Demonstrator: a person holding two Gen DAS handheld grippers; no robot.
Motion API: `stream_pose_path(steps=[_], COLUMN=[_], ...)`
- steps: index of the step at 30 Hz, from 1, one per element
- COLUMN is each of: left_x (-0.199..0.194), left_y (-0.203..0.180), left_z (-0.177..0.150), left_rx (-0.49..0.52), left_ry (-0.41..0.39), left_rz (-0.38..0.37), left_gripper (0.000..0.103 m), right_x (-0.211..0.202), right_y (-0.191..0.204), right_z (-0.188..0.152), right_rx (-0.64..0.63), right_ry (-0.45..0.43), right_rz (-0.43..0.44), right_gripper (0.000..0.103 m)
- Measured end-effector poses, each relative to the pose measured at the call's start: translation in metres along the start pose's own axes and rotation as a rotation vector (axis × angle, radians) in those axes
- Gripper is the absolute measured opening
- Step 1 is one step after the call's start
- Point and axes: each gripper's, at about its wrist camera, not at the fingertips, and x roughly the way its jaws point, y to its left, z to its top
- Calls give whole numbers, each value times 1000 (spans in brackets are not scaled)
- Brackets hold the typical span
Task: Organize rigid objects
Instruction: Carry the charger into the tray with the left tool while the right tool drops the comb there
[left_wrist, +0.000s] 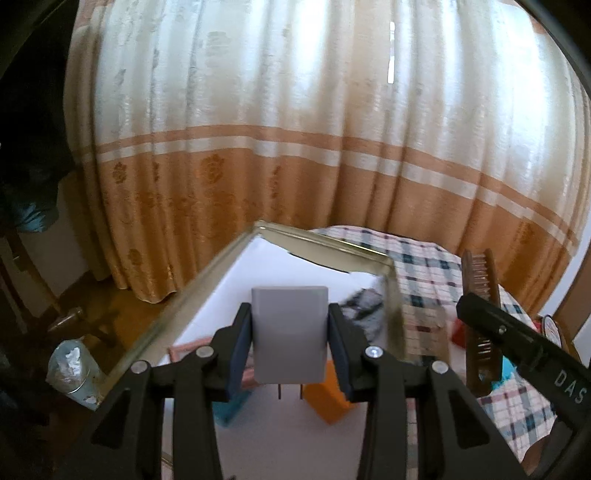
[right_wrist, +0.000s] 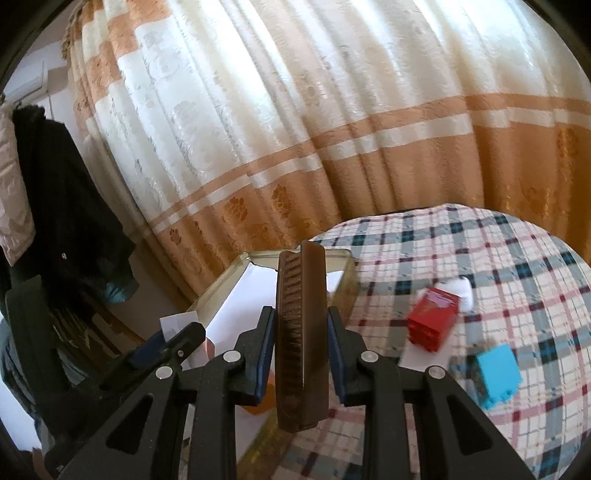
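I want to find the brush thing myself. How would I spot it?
Start at the checked cloth in front of the striped curtain, then look to the metal tin at its left edge. Over the tin, the right hand-held gripper grips the brown brush. It alone is long, dark and bristly; the neighbours are bright little boxes.

One grey plastic plug adapter (left_wrist: 290, 334). One brown folding comb (right_wrist: 303, 332). One shallow gold metal tin (right_wrist: 221, 291). One red cardboard box (right_wrist: 434, 319), one blue block (right_wrist: 496, 371), one orange block (left_wrist: 327, 400). One checked tablecloth (right_wrist: 480, 251), one cream and orange curtain (left_wrist: 258, 110).
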Motion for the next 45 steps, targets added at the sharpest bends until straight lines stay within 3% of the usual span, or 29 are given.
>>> stream_pose_path(steps=[15, 25, 30, 33, 34, 35, 38, 43, 45], left_x=[17, 39, 40, 34, 30, 26, 14, 11, 9], left_y=[28, 33, 32, 33, 36, 39, 47, 39, 33], left_z=[5, 12, 10, 10, 10, 11, 11, 10, 8], left_rx=[11, 15, 6, -12, -35, -54, -124, -100, -68], left_ry=[-35, 24, 51, 28, 9, -10, -77, -91, -102], left_rz=[85, 110, 131, 170, 186, 198, 174, 175, 176], left_gripper=[39, 39, 40, 72, 87, 100, 103, 103, 103], right_x=[62, 84, 80, 74, 69, 64, 48, 19, 8], right_y=[49, 54, 51, 51, 47, 42, 29, 21, 20], right_z=[-16, -12, -11, -11, -11, -11, -10, -11, -11], right_rx=[-116, -155, -146, -144, -130, -110, -62, -52, -60], right_ry=[71, 106, 89, 63, 38, 13, -71, -205, -252], right_rz=[-44, -80, -52, -65, -69, -67, -89, -134, -173], right_gripper=[30, 30, 30, 34, 35, 43, 79, 81, 86])
